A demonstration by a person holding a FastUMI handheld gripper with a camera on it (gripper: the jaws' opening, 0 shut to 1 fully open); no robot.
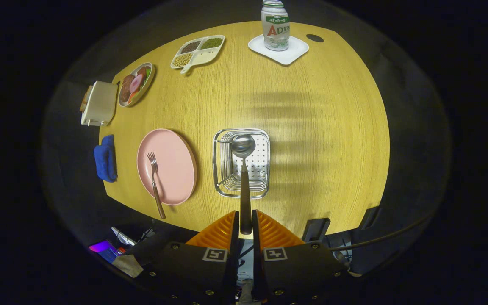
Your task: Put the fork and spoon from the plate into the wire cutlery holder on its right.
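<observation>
Spoon point(244, 169) is pinched by its handle between the two fingers of the gripper point(245, 224), both pressing on it, bowl end hanging over the wire holder point(241, 163) just ahead. Fork point(155, 182) lies on the pink plate point(172, 167) left of the holder, its handle poking past the near rim. A blue cloth point(105, 158) sits further left. Far across the table point(320, 127) there's a bottle point(275, 25) on a white coaster point(278, 49), a divided tray point(198, 51) of beans and a food dish point(136, 84).
</observation>
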